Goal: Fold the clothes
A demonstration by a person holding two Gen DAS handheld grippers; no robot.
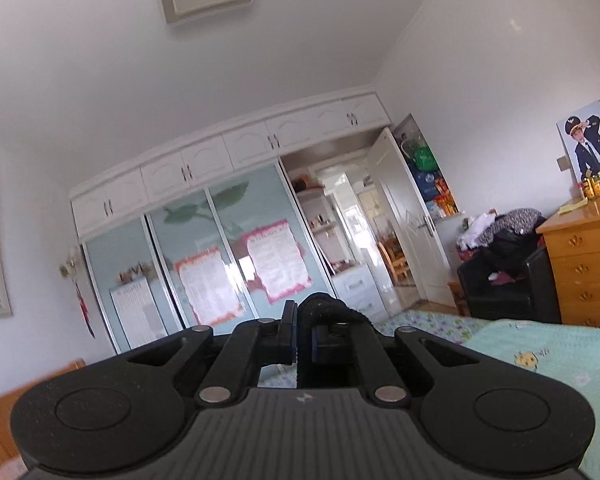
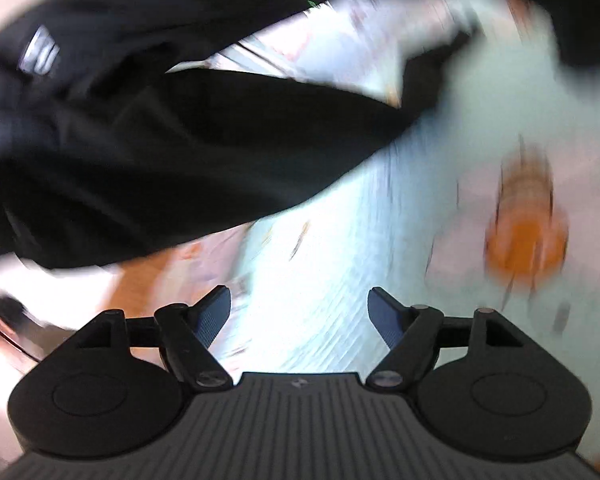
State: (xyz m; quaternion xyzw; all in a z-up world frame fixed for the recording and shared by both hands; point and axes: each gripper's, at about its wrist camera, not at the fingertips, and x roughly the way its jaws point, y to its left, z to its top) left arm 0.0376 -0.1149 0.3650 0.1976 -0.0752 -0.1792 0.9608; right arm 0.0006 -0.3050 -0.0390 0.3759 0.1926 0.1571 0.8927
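My left gripper point(image 1: 300, 320) is shut on a fold of black garment point(image 1: 324, 308) that bulges up between its fingers; it is raised above the bed and faces the wardrobe. In the right wrist view, blurred by motion, the black garment point(image 2: 172, 136) hangs across the upper left over the pale patterned bed sheet point(image 2: 332, 272). A small white label point(image 2: 40, 54) shows on it. My right gripper point(image 2: 299, 304) is open with nothing between its blue-padded fingers, below the hanging cloth and apart from it.
The bed point(image 1: 540, 352) with its mint cartoon sheet lies at lower right. A wooden dresser point(image 1: 584, 256) and a black armchair point(image 1: 508, 280) piled with clothes stand at right. A sliding-door wardrobe point(image 1: 196, 264) and an open door point(image 1: 404, 224) fill the far wall.
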